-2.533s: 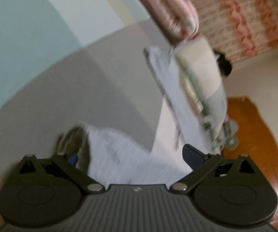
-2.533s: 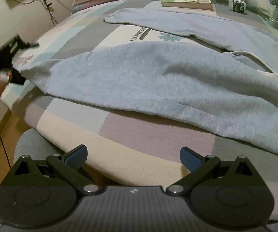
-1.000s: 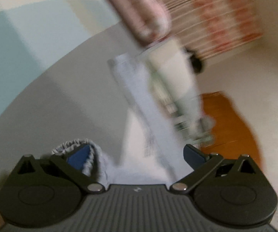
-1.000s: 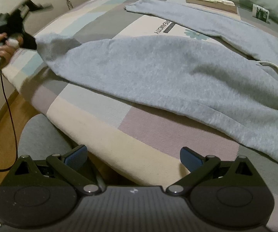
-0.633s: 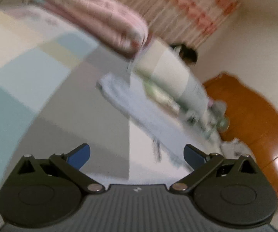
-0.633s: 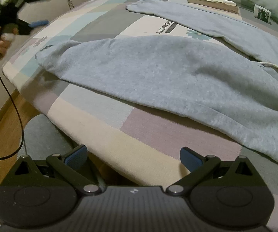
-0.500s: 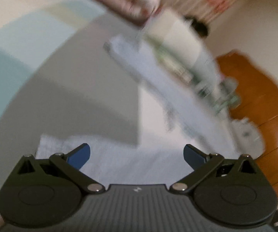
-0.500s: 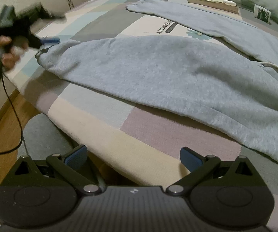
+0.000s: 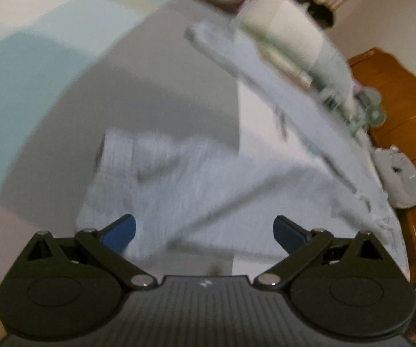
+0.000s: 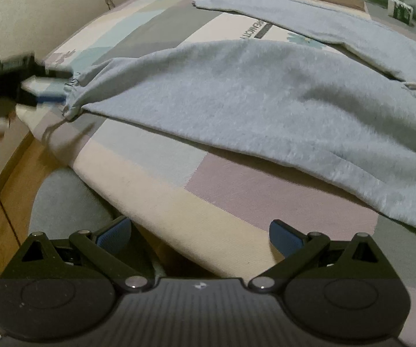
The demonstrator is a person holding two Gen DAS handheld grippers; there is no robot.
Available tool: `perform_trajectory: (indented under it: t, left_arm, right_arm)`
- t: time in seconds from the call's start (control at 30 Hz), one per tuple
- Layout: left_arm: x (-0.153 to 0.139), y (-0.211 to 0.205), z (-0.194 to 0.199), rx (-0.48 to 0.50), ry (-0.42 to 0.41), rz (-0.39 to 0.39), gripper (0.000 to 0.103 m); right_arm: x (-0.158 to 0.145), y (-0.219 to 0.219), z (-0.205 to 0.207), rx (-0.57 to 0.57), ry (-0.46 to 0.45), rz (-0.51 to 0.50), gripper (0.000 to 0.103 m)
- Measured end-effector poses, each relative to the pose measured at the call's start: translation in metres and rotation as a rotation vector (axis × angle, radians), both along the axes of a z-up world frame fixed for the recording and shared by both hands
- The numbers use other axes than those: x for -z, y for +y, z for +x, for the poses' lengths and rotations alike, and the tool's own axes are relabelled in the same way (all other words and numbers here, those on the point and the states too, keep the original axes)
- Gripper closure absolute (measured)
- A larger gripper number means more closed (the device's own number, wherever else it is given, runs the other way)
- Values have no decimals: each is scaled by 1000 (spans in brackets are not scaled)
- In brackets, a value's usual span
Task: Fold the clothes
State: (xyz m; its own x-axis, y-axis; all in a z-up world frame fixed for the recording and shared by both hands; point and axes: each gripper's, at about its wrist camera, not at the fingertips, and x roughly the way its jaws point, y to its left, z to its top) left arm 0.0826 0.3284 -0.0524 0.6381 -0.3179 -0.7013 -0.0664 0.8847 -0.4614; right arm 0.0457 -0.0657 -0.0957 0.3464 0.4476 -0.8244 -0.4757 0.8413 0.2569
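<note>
Both hand-held grippers, left (image 9: 203, 230) and right (image 10: 199, 237), gape empty; the pale grey fleece sweatshirt's cuff (image 10: 74, 98) at nine o'clock could bunch or be missed.

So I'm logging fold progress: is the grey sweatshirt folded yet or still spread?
Still spread: the grey sweatshirt lies flat across the bed, both sleeves extended, no fold visible.

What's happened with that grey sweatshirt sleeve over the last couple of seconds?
The left gripper had the sleeve cuff lifted a second ago, then let it go, and the cuff dropped onto the bed. Now its jaws are open and it has come back in at the cuff. The right gripper stayed open, off the bed edge. The sweatshirt body kept lying flat.
</note>
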Motion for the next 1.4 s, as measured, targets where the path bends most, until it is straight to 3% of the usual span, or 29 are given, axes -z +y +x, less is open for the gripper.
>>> perform_trajectory:
  t: [0.17, 0.23, 0.37, 0.5, 0.6, 0.8, 0.9, 0.97, 1.0, 1.03, 1.07, 1.27, 1.4]
  left_arm:
    - [6, 39, 35, -146, 15, 80, 3]
    - [24, 50, 43, -184, 75, 85, 6]
    - [43, 43, 32, -141, 73, -6, 8]
    - [54, 32, 35, -8, 70, -172, 7]
    - [59, 36, 41, -11, 43, -223, 1]
    - [67, 43, 58, -90, 50, -343, 4]
    - [73, 47, 55, -137, 50, -359, 22]
    - [79, 54, 49, -183, 48, -379, 47]
    - [83, 57, 46, -206, 47, -389, 55]
    - [84, 58, 45, -225, 52, -384, 68]
    - [85, 56, 45, -236, 57, -361, 73]
    - [55, 35, 45, -206, 5, -130, 82]
    - [21, 35, 47, -212, -114, -3, 83]
  right_arm:
    - [-1, -8, 0, 33, -4, 6, 0]
    - [0, -10, 1, 40, -1, 6, 0]
    - [1, -13, 2, 49, 6, 7, 0]
    - [5, -9, 3, 39, 19, 7, 0]
    - [5, -8, 1, 36, 17, 6, 0]
    - [5, -13, 0, 67, 21, 12, 0]
    - [6, -15, 0, 76, 24, 14, 0]
    - [8, -15, 0, 80, 29, 10, 0]
    - [9, -15, 1, 81, 31, 9, 0]
    - [9, -14, 1, 81, 31, 8, 0]
    - [9, -14, 2, 81, 30, 7, 0]
    - [9, -15, 2, 87, 27, 5, 0]
    - [9, -18, 2, 101, 22, 1, 0]
